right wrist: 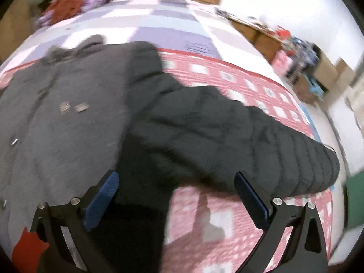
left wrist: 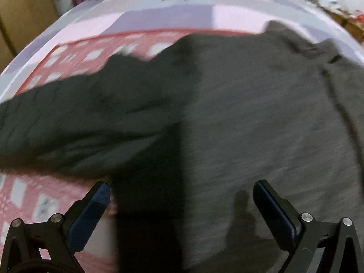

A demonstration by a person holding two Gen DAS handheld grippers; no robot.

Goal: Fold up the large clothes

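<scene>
Grey and spread flat on the pink checked quilt [right wrist: 227, 216], the coat [left wrist: 261, 125] has quilted black sleeves [left wrist: 79, 118] lying out sideways. The left gripper [left wrist: 182, 195] and right gripper [right wrist: 176, 183] both hover above with fingers wide apart, holding nothing. Best to pinch each sleeve near its cuff and carry it squarely across the body. No writing is readable.

Left claw [left wrist: 182, 191] spread wide — right claw [right wrist: 176, 179] likewise, both empty.

Both wrist views close above bed [left wrist: 141, 16] — sharing jacket [right wrist: 75, 113].
</scene>
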